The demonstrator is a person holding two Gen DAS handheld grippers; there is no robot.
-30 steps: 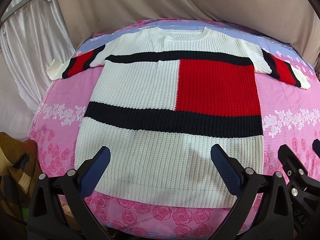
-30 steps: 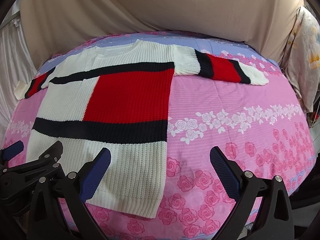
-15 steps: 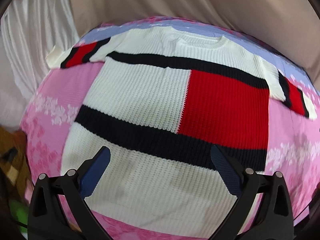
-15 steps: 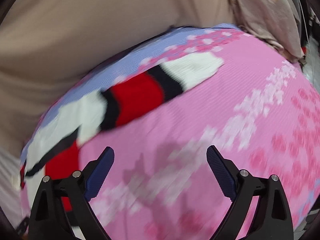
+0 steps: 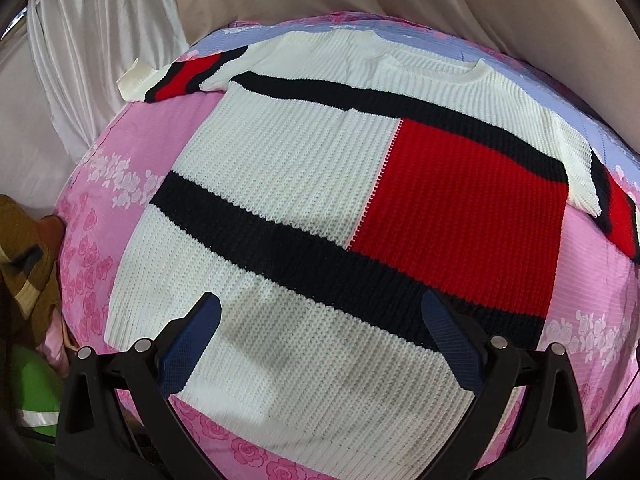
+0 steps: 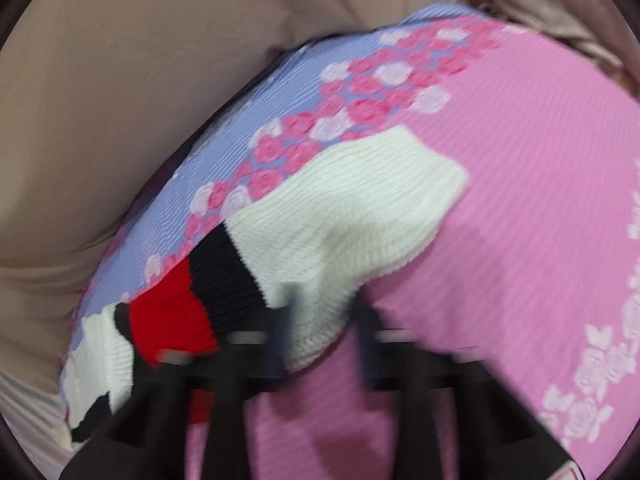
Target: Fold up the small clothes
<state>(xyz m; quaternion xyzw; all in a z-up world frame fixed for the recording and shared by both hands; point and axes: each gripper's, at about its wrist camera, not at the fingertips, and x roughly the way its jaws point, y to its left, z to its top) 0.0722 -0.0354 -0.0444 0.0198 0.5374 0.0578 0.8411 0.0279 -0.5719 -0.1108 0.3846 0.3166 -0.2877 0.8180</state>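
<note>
Lying flat across the pink rose-print bedspread (image 5: 100,264): a knit sweater (image 5: 320,184), cream with navy bands and a red block, neck toward 12 o'clock, hem toward 6 o'clock. Trailing off toward 10 o'clock: one striped sleeve (image 5: 180,78), its cream cuff near the white curtain (image 5: 80,60). Hovering over the hem at 6 o'clock: the left gripper (image 5: 320,344), blue-padded fingers (image 5: 192,348) spread wide, pinching nothing, cream knit showing between them. Bunching at 9 o'clock beyond the bed edge: brown fabric and something green, too cropped to tell.

Stretching from 8 o'clock toward 2 o'clock in the right wrist view: the other sleeve (image 6: 352,216), red and navy stripes, then cream cuff. Blurring at 6 o'clock: the right gripper (image 6: 320,332), jaws having just been closing, now pressed together and pinching the lower edge of that cream cuff. Hanging behind at 11 o'clock: a beige drape (image 6: 140,80).
</note>
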